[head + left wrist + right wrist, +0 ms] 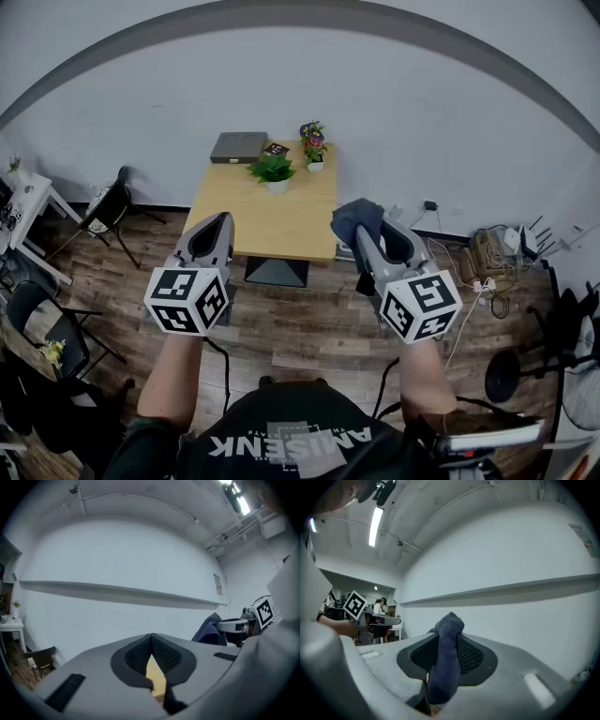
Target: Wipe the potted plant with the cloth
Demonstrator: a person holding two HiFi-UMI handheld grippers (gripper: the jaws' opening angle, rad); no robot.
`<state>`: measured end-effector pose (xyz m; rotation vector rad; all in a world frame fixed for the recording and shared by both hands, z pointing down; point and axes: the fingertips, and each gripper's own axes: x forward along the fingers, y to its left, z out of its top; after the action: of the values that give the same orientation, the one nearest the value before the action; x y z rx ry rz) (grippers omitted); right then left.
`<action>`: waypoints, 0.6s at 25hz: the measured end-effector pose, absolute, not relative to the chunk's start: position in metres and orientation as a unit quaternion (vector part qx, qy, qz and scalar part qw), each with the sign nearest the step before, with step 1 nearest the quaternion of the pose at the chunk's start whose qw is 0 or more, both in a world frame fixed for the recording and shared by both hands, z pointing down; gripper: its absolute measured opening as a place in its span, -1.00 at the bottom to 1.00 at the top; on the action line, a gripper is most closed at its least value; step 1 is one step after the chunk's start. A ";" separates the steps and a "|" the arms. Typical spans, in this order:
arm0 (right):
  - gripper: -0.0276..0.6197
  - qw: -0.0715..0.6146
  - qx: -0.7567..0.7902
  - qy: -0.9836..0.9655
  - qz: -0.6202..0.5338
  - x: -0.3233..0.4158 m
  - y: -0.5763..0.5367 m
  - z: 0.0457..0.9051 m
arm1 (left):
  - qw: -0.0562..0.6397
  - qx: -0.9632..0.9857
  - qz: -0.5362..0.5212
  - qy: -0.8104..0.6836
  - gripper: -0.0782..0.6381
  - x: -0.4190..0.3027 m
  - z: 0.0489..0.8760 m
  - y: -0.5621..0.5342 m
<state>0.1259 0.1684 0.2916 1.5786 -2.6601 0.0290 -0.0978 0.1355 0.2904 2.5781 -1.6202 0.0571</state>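
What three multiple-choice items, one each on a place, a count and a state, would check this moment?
1. Where does the green leafy plant in a white pot stand?
A. on the plank floor
B. on the light wooden table
C. on a black chair

2. How many potted plants are on that table?
A. two
B. three
C. five

3. The right gripper is:
A. open and empty
B. shut on a plant leaf
C. shut on a dark blue cloth

Answers:
1. B, since the head view shows the pot near the table's far edge.
2. A, since only the green plant and a pink-flowered plant stand there.
3. C, since the right gripper view shows the cloth pinched between its fingers.
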 end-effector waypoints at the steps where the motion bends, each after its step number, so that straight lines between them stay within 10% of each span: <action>1: -0.57 0.025 0.510 -0.860 0.010 0.126 0.169 0.292 | 0.046 0.846 0.020 -0.531 -0.78 -0.097 0.291 0.137; 15: -0.57 0.013 0.513 -0.858 0.023 0.108 0.189 0.289 | 0.051 0.852 0.018 -0.521 -0.78 -0.115 0.292 0.147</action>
<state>0.1082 0.1890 0.2891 1.5974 -2.6744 0.0720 -0.1155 0.1474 0.2921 2.5927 -1.5845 0.0561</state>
